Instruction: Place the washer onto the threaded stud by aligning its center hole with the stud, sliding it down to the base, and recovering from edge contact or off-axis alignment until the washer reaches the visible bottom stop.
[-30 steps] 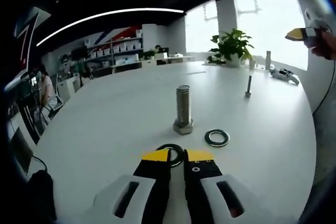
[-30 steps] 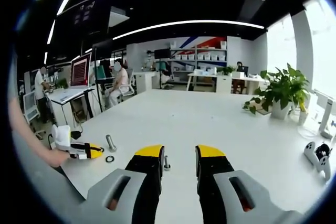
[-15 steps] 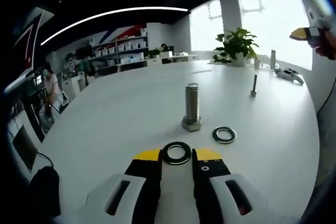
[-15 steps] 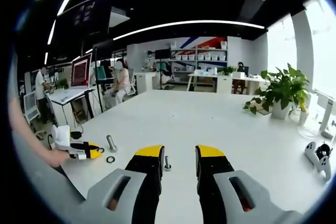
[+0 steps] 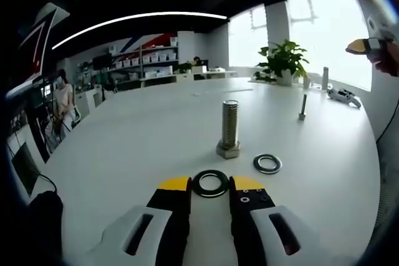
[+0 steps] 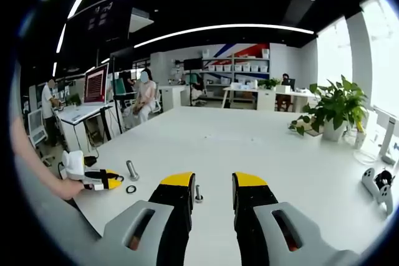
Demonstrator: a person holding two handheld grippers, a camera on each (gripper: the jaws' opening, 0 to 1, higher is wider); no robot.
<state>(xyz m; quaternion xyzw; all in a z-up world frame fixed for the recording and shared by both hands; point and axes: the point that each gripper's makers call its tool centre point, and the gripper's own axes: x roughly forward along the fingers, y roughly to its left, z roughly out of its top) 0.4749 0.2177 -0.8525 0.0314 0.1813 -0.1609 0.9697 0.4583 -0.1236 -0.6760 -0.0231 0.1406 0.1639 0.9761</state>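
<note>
A: Where does the dark flat steel washer [image 5: 210, 184] lie?

B: Flat on the white worktop [image 5: 149, 135], towards its near edge, just ahead of the left gripper [image 5: 209, 184]. That gripper's yellow-tipped jaws stand parted to either side of it, released, holding nothing. The upright grey threaded stud on its hex base [image 5: 229, 128] stands just beyond the washer, with a second, lighter steel washer [image 5: 267, 164] near its base, to the right.

A: And the right gripper [image 6: 210, 180]?

B: Also spread, empty, over bare worktop. A small slim bolt [image 6: 198, 193] stands between its jaws, further off.

A: How will the washer handle?

B: Probably light, rigid and slippery. Being thin and flat, it offers little to grip; the jaws should likely pinch it across its outer rim, leaving the hole free for the stud.
</note>
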